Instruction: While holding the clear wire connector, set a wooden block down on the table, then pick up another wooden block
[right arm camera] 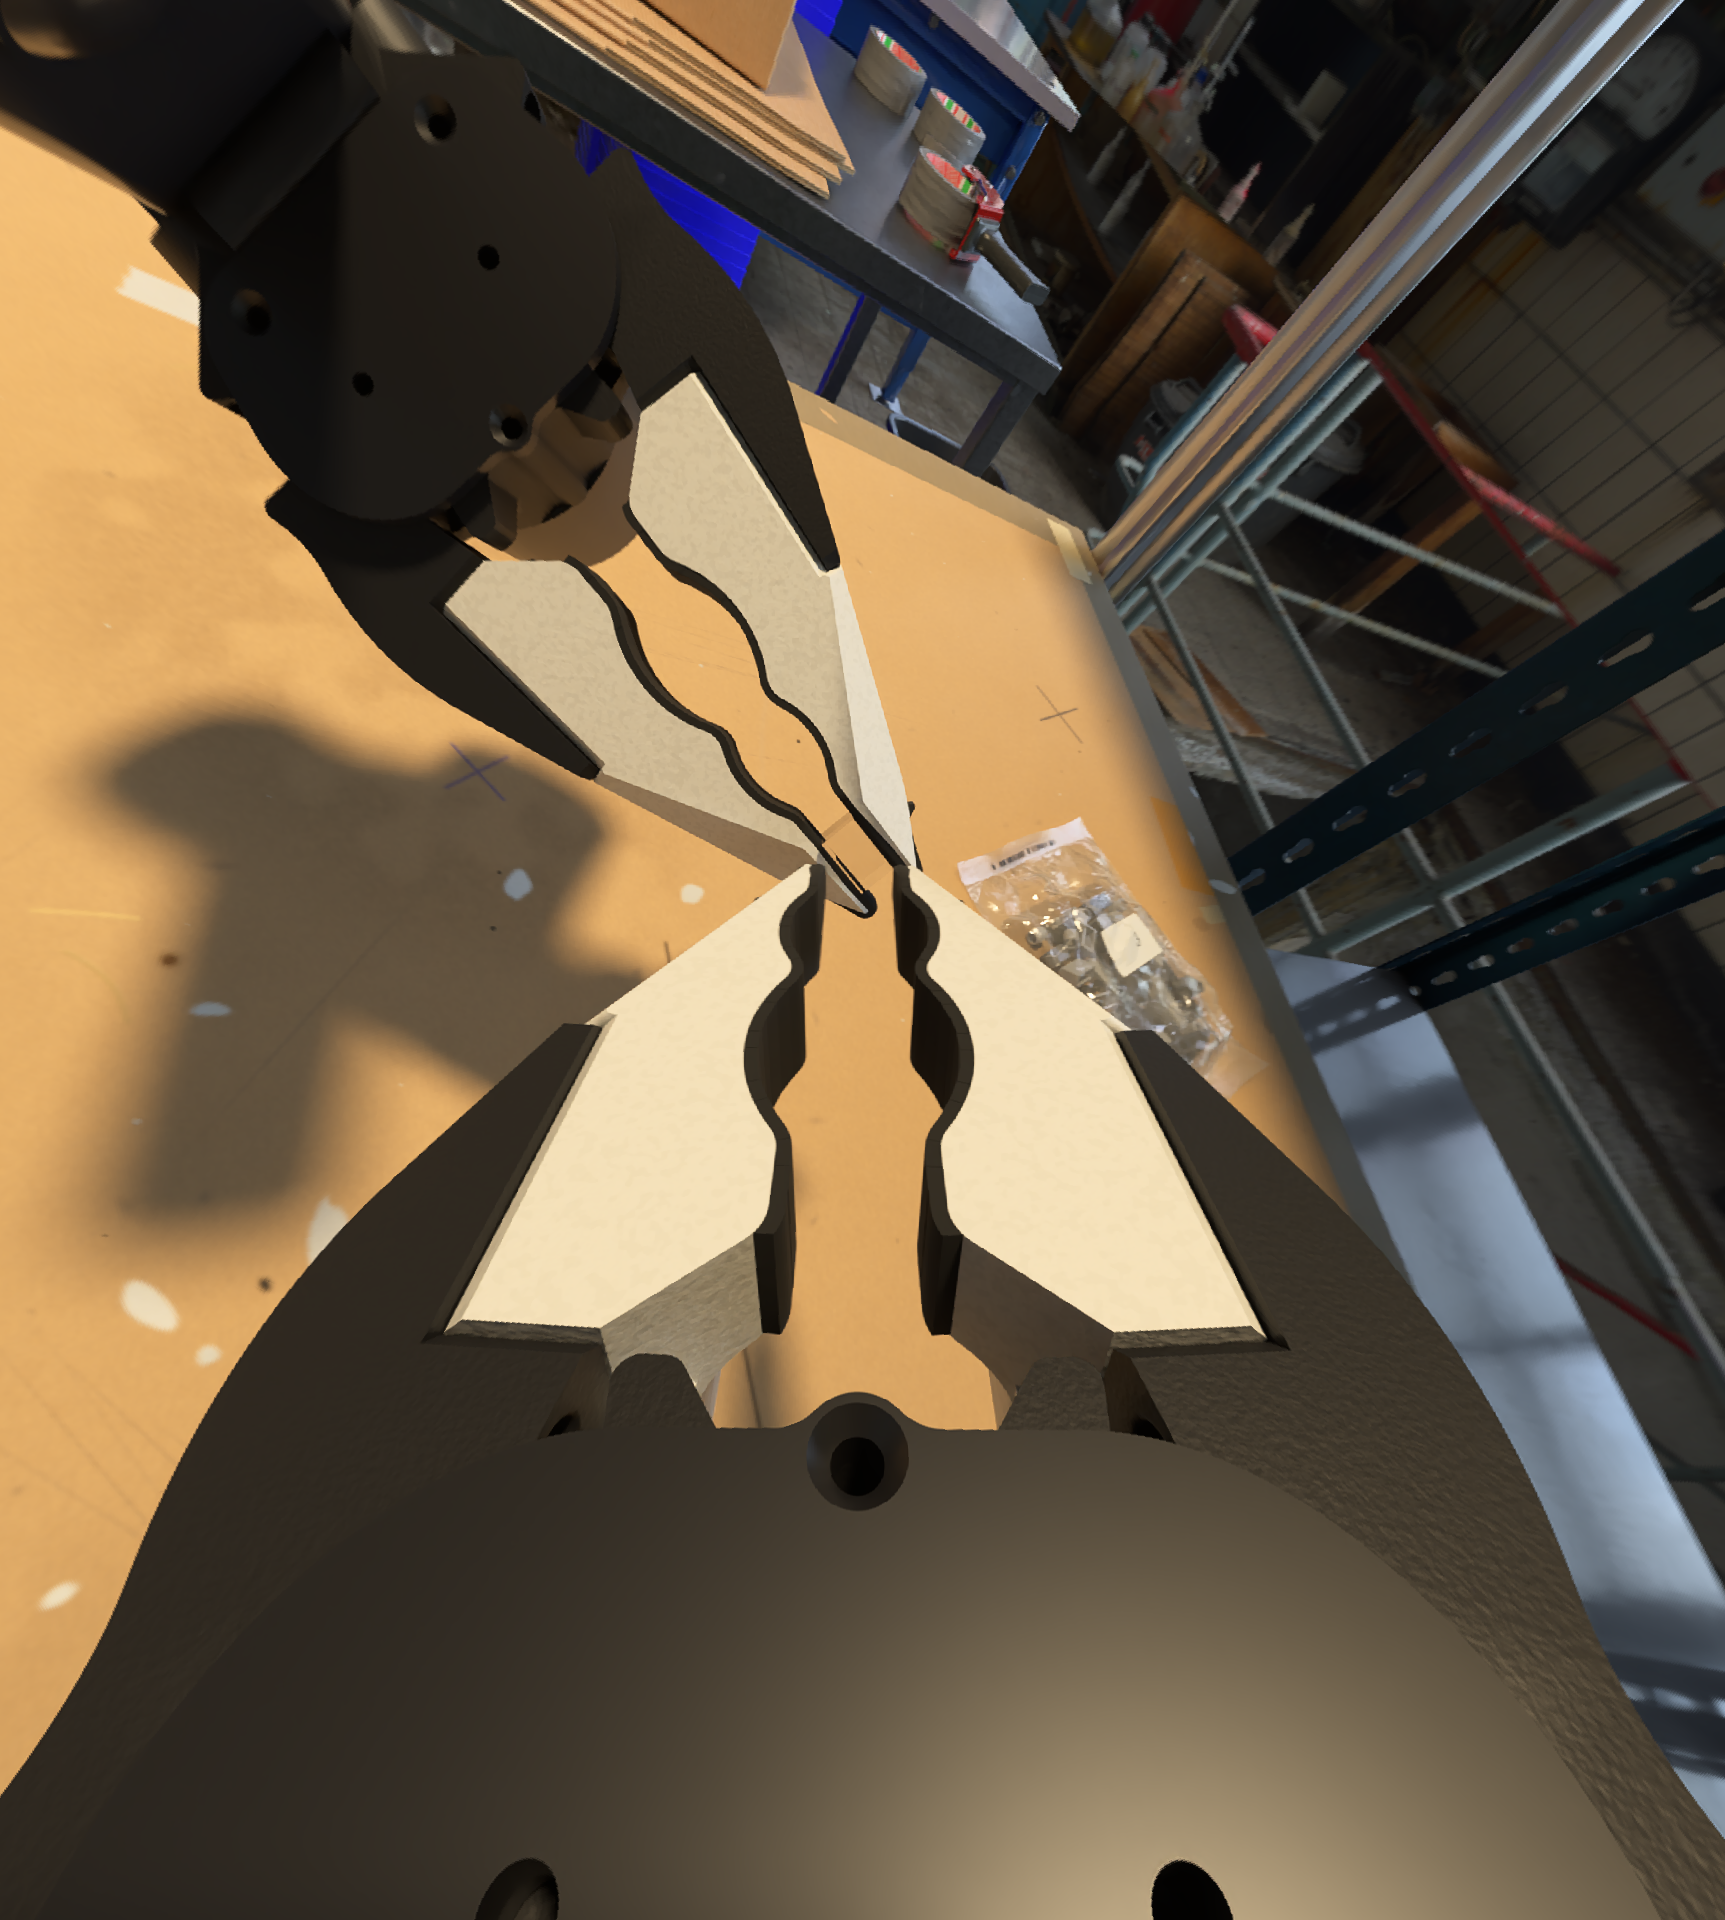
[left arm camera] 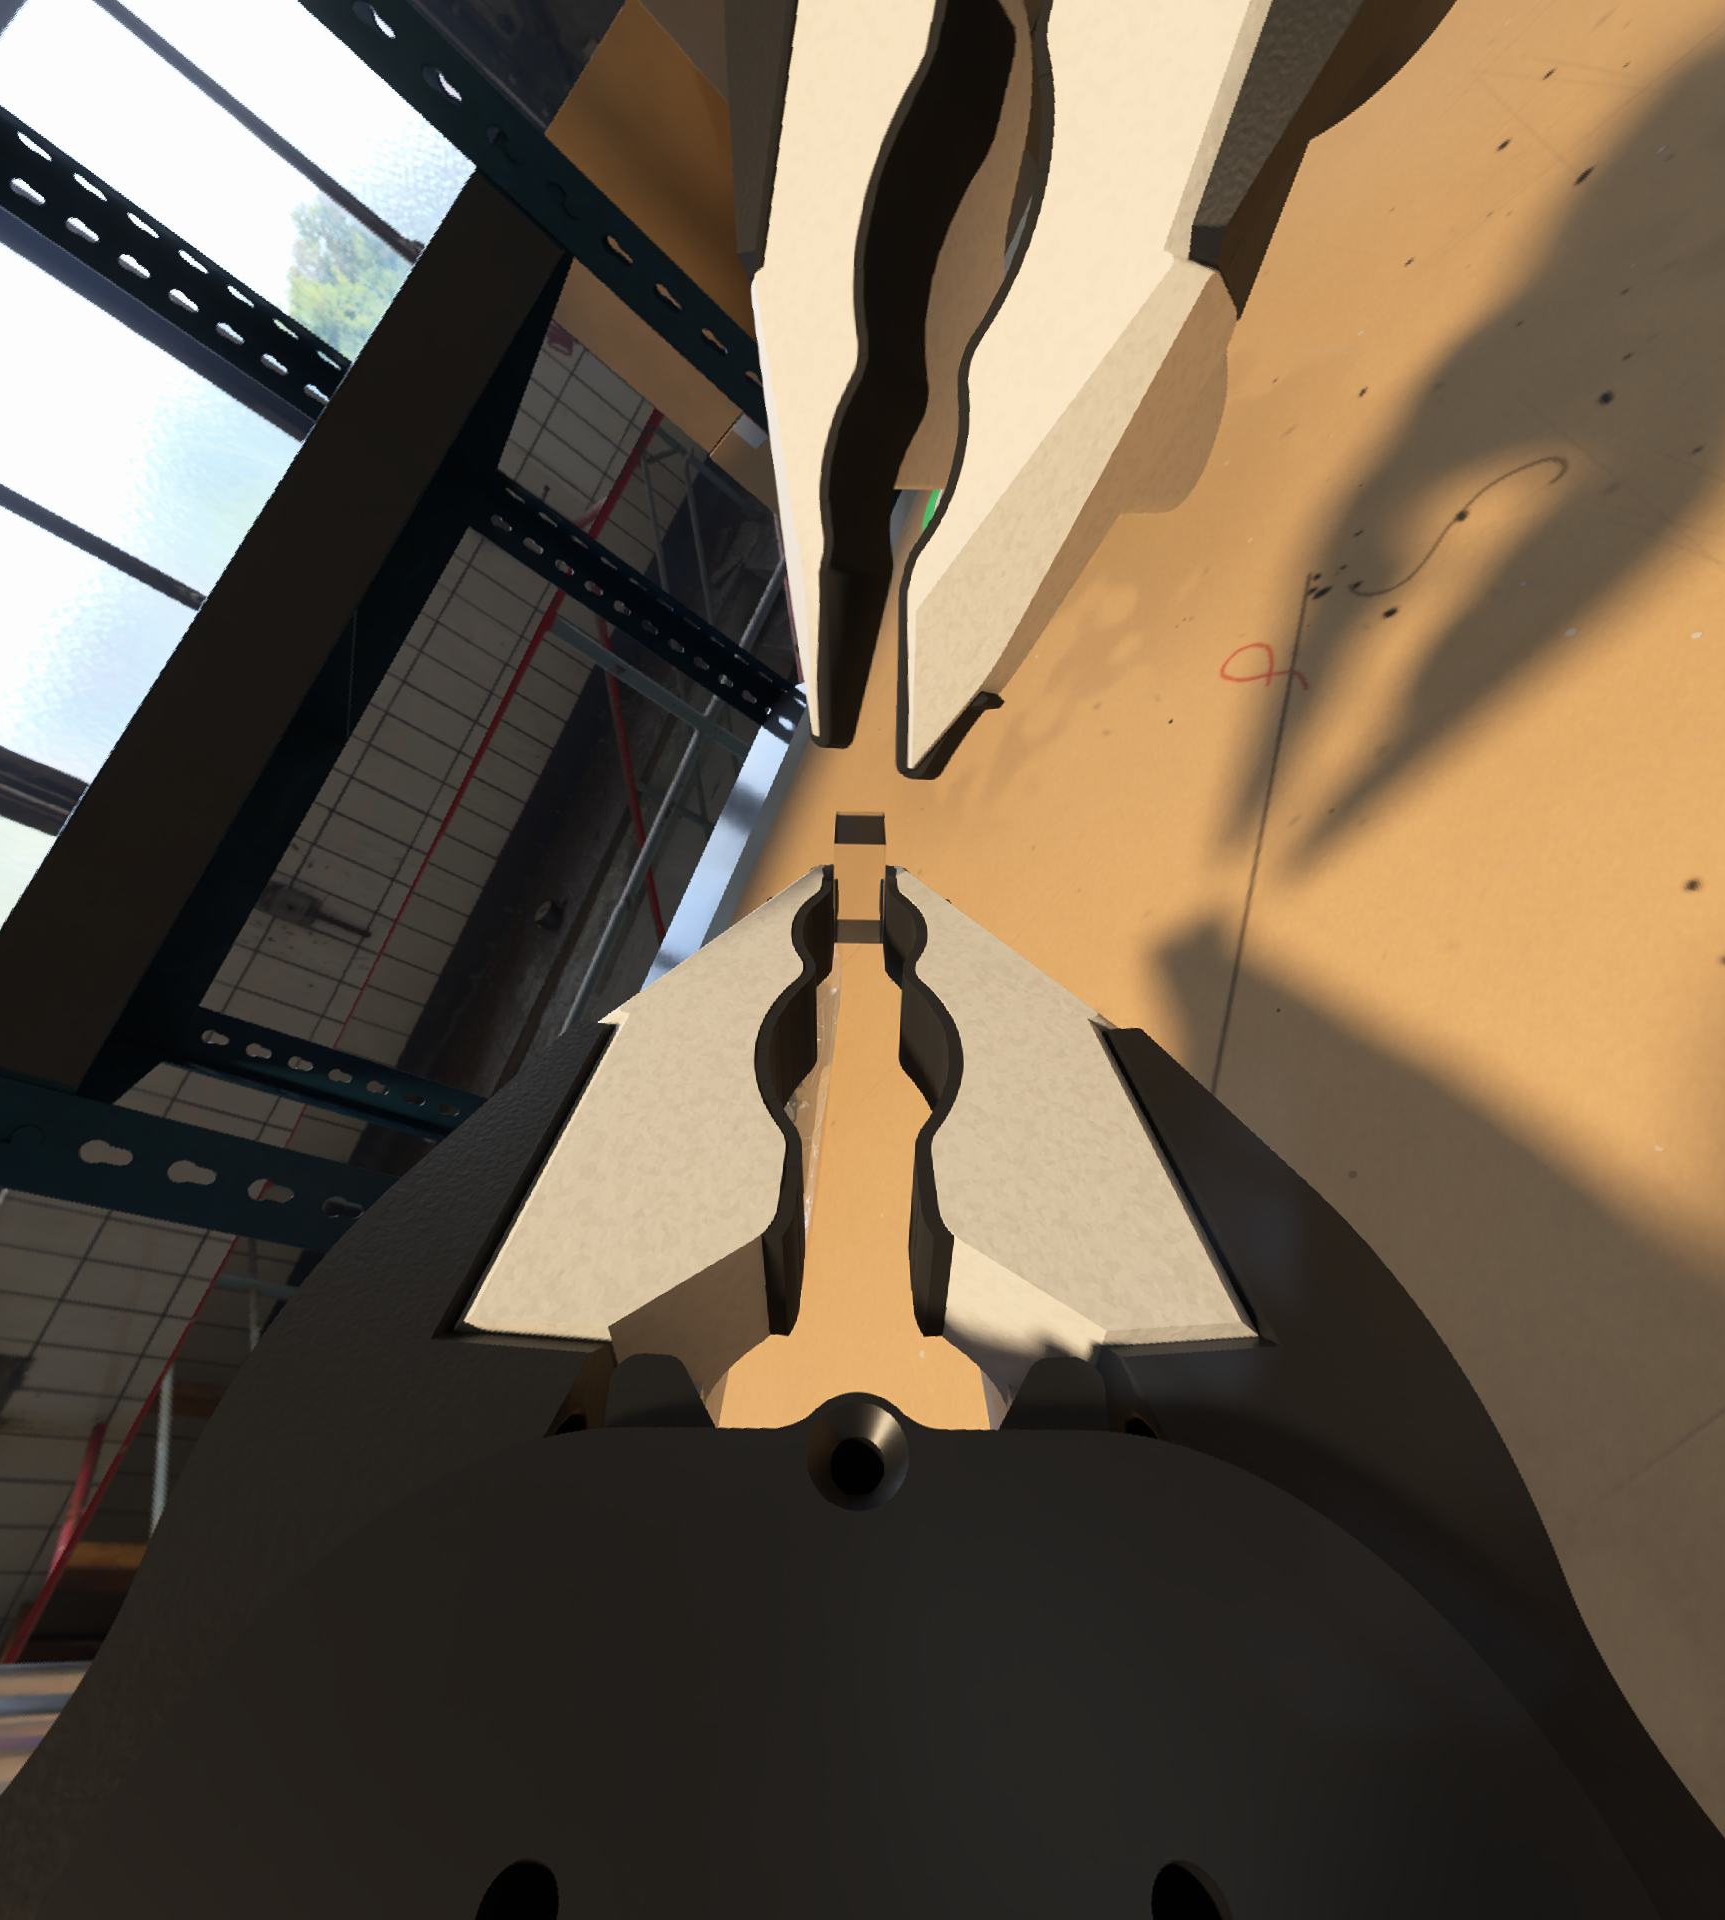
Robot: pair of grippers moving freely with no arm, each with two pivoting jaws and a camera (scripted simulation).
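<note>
Nearest the lens, the left claw (left arm camera: 856, 883) is seen with its 2 cream-padded fingers drawn close together. A clear wire connector (left arm camera: 812, 1091) is glimpsed as a glassy strip against one inner pad, so it is judged to be pinched there and kept off the orange-brown fibreboard bench (left arm camera: 1460, 935). A small tan wooden block (left arm camera: 858, 857) is framed at the fingertips, but it cannot be told whether it is gripped or lies on the bench beyond. The right claw (left arm camera: 873, 748) is pointed tip to tip at the left one, its fingers slightly spread with nothing seen between them. It is probably posed this way so the block can be taken or released. In the right wrist view, a clear bag of metal hardware (right arm camera: 1097, 935) is seen lying near the bench edge, just beside both claws.
</note>
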